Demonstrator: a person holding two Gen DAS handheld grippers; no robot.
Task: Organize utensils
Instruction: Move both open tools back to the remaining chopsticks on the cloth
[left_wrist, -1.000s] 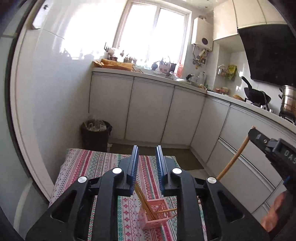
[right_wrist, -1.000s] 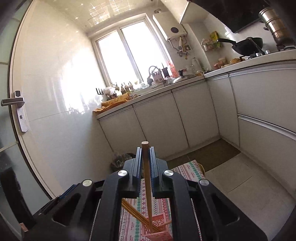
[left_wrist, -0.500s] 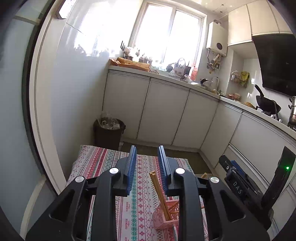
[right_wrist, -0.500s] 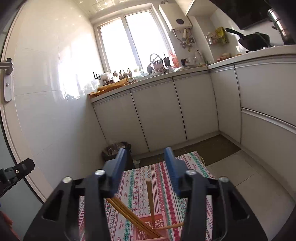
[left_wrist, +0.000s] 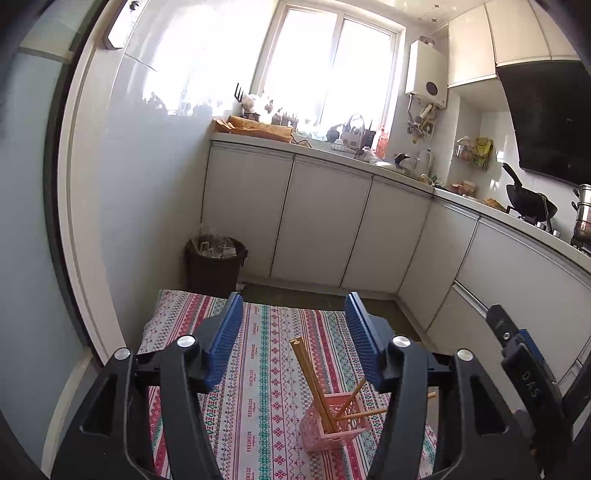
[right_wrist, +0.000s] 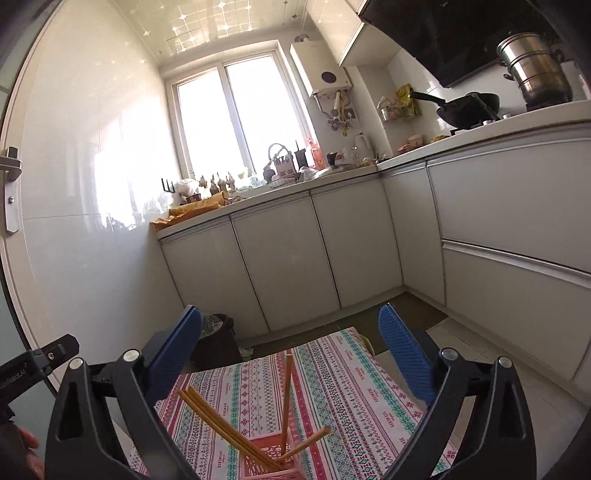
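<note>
A pink slotted basket stands on a striped patterned tablecloth. Several wooden chopsticks lean inside it. It also shows at the bottom of the right wrist view, with the chopsticks sticking up. My left gripper is open and empty, above and behind the basket. My right gripper is open wide and empty, above the basket. The right gripper's body shows in the left wrist view at the right edge.
White kitchen cabinets run along the back and right. A dark waste bin stands on the floor past the table's far edge. A wok and a steel pot sit on the counter at right.
My right gripper opened and let go of a chopstick, which now stands in the basket. My left gripper opened wider. Both grippers rose and drew back a little.
</note>
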